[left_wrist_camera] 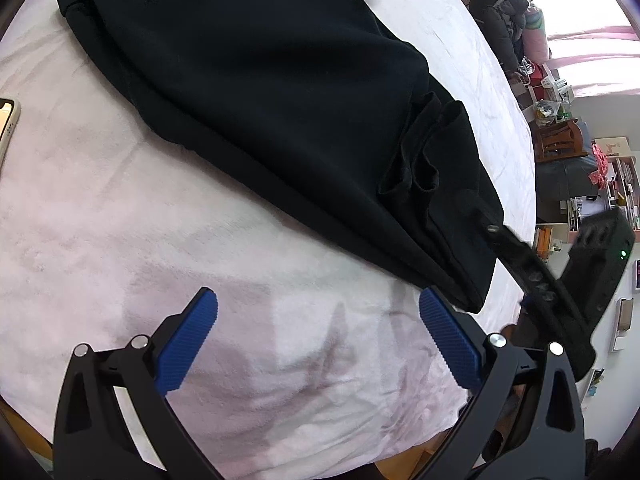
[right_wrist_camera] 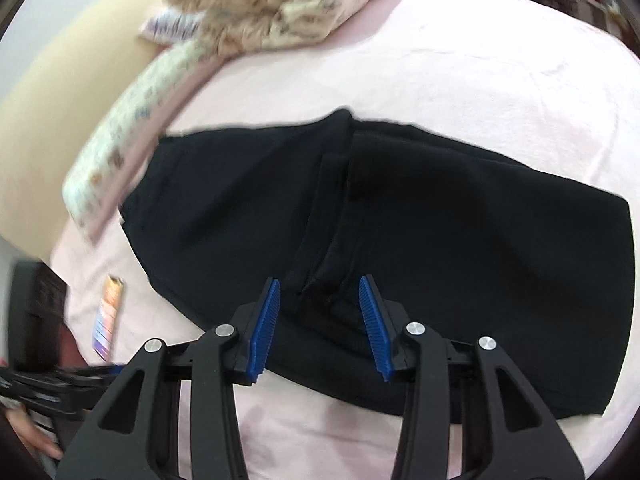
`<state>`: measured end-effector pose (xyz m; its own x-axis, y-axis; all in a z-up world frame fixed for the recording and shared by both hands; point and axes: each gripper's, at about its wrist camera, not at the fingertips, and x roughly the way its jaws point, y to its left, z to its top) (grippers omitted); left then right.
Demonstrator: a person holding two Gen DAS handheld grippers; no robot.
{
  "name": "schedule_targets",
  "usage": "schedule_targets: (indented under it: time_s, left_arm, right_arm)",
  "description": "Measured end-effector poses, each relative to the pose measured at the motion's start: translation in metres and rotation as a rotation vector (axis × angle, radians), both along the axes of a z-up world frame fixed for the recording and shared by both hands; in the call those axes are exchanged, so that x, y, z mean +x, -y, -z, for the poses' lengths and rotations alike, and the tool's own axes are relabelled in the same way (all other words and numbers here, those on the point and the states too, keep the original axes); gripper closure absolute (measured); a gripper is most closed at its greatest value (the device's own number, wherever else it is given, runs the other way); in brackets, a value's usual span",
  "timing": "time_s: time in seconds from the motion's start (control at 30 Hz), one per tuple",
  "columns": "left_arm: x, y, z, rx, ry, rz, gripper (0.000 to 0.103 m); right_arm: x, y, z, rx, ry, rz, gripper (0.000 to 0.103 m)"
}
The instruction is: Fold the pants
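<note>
1. The pants (left_wrist_camera: 280, 100) lie folded on the bed (left_wrist_camera: 120, 240), running from far left to near right in the left wrist view.
2. A phone (left_wrist_camera: 8, 124) lies on the bed, left of the pants and well apart.
3. In the right wrist view, a bundle of bedding (right_wrist_camera: 272, 4) sits behind the pants, toward the left.
4. A small packet (right_wrist_camera: 109, 312) lies left of the pants.

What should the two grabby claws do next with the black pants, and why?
Probably the right gripper should dip a little and pinch the bunched folds of the black pants beneath it. Its jaws are open and hold nothing. The left gripper is open too, over the pink sheet beside the pants' corner. The pants look partly folded but rumpled there, so smoothing seems next.
</note>
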<state>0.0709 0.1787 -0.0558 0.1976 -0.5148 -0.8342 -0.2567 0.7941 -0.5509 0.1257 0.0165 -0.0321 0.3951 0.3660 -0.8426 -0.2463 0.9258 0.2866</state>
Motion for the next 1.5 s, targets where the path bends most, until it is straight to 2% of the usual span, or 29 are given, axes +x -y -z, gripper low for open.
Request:
schedule_targets:
  time_s: [0.17,0.2,0.23,0.33,0.47,0.63,0.77,0.83,0.93,0.97,1.03,1.1,1.13,1.17,1.23,1.33,1.4,1.5]
  left_arm:
    - [-0.003,-0.004,0.005,0.0,-0.011,-0.001,0.002]
    - [-0.003,-0.006,0.006,-0.001,-0.018,-0.009,0.002]
    - [-0.004,-0.007,0.007,-0.003,-0.022,-0.016,0.002]
    - [-0.006,-0.012,0.008,-0.006,-0.027,-0.031,0.002]
    - [-0.006,-0.02,0.01,-0.007,-0.029,-0.043,0.002]
    - [-0.003,-0.027,0.011,-0.019,-0.022,-0.075,0.002]
    - [-0.002,-0.029,0.012,-0.023,-0.025,-0.082,0.002]
    - [-0.002,-0.03,0.011,-0.02,-0.023,-0.083,0.002]
    - [-0.003,-0.032,0.01,-0.015,-0.028,-0.088,0.002]
    - [-0.003,-0.034,0.01,-0.015,-0.03,-0.092,0.002]
    - [-0.004,-0.038,0.009,-0.015,-0.03,-0.101,0.002]
    - [-0.003,-0.04,0.008,-0.01,-0.024,-0.104,0.002]
    - [-0.003,-0.042,0.009,-0.009,-0.024,-0.105,0.002]
    - [-0.002,-0.043,0.009,-0.01,-0.027,-0.111,0.002]
    - [-0.001,-0.046,0.009,-0.018,-0.026,-0.127,0.002]
    - [0.001,-0.051,0.006,-0.033,-0.016,-0.149,0.002]
    - [0.003,-0.055,0.006,-0.038,-0.012,-0.16,0.002]
    - [0.003,-0.063,0.005,-0.054,-0.007,-0.192,0.002]
  right_arm:
    - [0.003,-0.023,0.018,-0.191,0.025,-0.093,0.06]
    - [0.005,-0.027,0.024,-0.236,0.023,-0.106,0.063]
    - [0.008,-0.025,0.029,-0.255,0.01,-0.101,0.077]
    - [0.012,-0.006,0.024,-0.152,-0.021,-0.018,0.088]
    - [0.013,0.016,0.011,-0.008,-0.04,0.051,0.09]
    - [0.013,0.015,-0.015,0.07,0.002,0.03,0.09]
    - [0.008,-0.001,-0.022,0.088,0.015,-0.017,0.09]
    - [0.011,-0.013,-0.011,0.038,-0.003,-0.043,0.09]
    - [0.015,-0.026,0.03,-0.098,-0.098,-0.071,0.09]
    - [0.015,-0.025,0.038,-0.104,-0.115,-0.073,0.089]
    - [0.013,-0.025,0.037,-0.105,-0.095,-0.08,0.088]
    - [0.012,-0.028,0.03,-0.11,-0.104,-0.104,0.077]
    - [0.012,-0.028,0.027,-0.094,-0.103,-0.107,0.065]
    - [0.011,-0.026,0.022,-0.073,-0.096,-0.105,0.06]
    - [0.008,-0.017,0.004,0.013,-0.048,-0.091,0.06]
    - [0.008,0.004,-0.024,0.077,0.077,0.01,0.06]
    - [0.016,0.014,-0.027,0.05,0.117,0.088,0.06]
    - [0.039,0.018,-0.006,-0.035,0.081,0.15,0.064]
